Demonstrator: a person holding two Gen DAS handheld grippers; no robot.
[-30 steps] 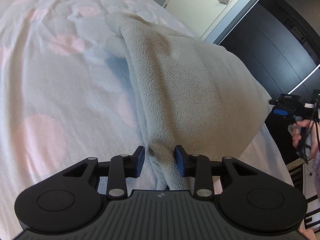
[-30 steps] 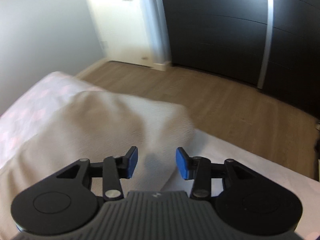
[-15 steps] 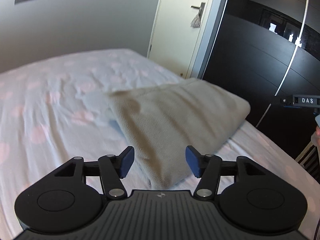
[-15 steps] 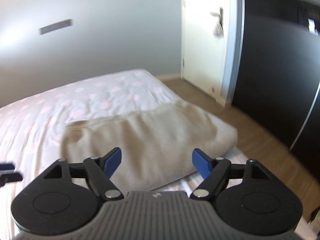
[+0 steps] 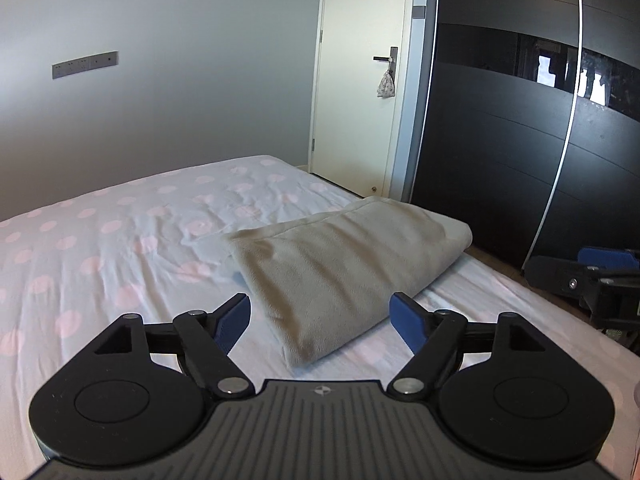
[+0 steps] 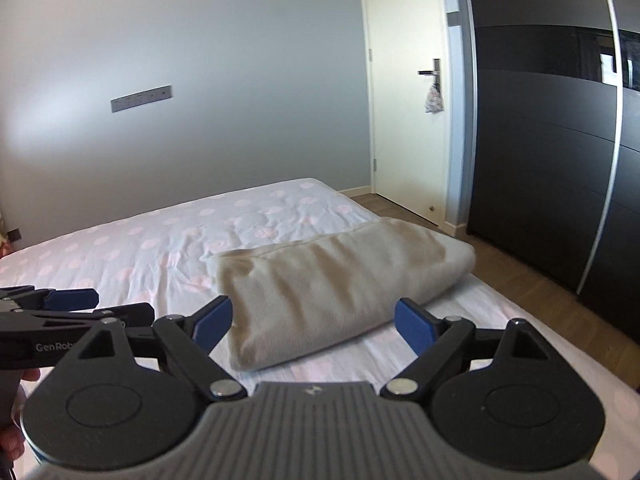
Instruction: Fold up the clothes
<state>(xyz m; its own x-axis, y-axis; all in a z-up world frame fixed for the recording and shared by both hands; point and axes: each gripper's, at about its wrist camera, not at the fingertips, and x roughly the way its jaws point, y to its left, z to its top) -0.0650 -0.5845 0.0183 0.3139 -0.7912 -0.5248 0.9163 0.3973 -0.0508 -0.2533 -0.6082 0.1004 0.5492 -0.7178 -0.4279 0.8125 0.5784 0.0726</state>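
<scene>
The beige fleece (image 5: pixel 344 276) lies folded on the bed (image 5: pixel 120 248) ahead of both grippers (image 5: pixel 320 318) (image 6: pixel 312 322), whose jaws, just opened wide, hold nothing, so little seems left.

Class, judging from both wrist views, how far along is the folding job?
Done: the beige fleece garment lies folded in a compact rectangle on the polka-dot bed. In hand: nothing; the left gripper and right gripper have just been opening, empty. Left: no other clothes visible.

Bed (image 5: pixel 100 248) covered with white sheet bearing pink polka dots, lightly wrinkled. One folded beige fleece garment (image 5: pixel 340 276) lies flat on it near the right edge.
</scene>
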